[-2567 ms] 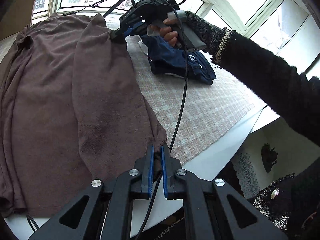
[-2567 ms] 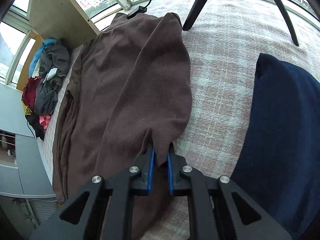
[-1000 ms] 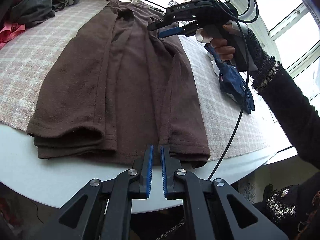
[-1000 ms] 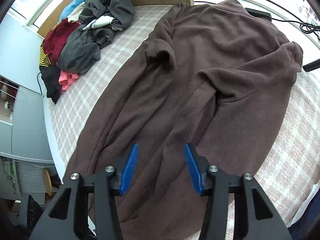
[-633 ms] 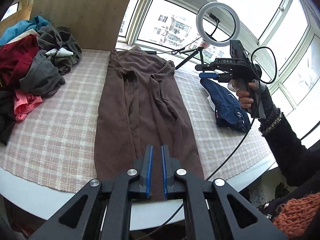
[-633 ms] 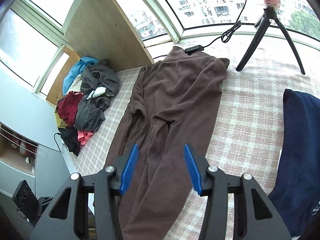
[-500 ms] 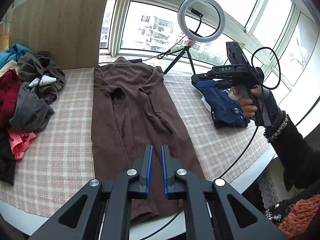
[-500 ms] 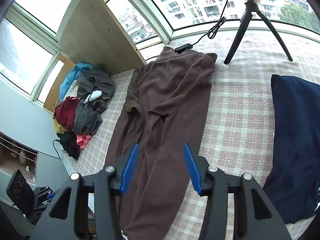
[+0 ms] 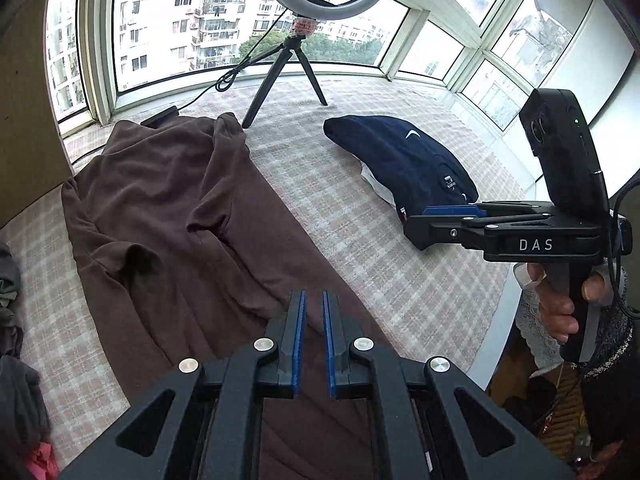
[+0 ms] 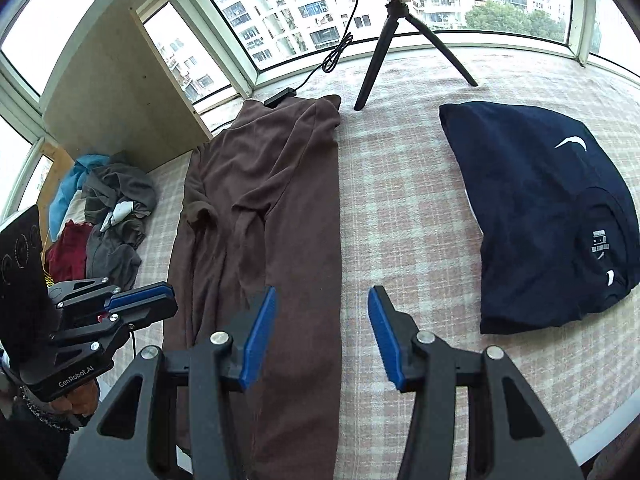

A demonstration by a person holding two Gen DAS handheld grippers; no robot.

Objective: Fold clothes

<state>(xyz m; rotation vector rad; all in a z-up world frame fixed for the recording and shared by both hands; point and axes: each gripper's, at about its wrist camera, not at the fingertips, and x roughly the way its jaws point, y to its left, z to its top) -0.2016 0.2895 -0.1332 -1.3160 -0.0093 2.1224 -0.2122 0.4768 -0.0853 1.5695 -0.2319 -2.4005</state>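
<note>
A brown fleece garment (image 9: 168, 208) (image 10: 272, 208) lies on the table as a long narrow strip, its sides and sleeves folded inward. My left gripper (image 9: 314, 296) hovers above its lower part, shut, with nothing between its blue pads; it also shows at the left of the right wrist view (image 10: 140, 304). My right gripper (image 10: 322, 292) hangs open and empty over the garment's right edge and the checked cloth. In the left wrist view it shows side-on, held by a hand (image 9: 440, 220).
A folded navy garment (image 9: 404, 160) (image 10: 540, 200) lies to the right. A heap of unfolded clothes (image 10: 104, 216) sits at the left by a wooden board (image 10: 112, 92). A ring-light tripod (image 10: 400, 32) and its cable stand at the back. The table's edge (image 10: 608, 428) runs near right.
Both grippers, earlier shut on the brown garment's edge, have let go, risen and drawn back, rolling as they went. The right one now stands open. The garment lies still.
</note>
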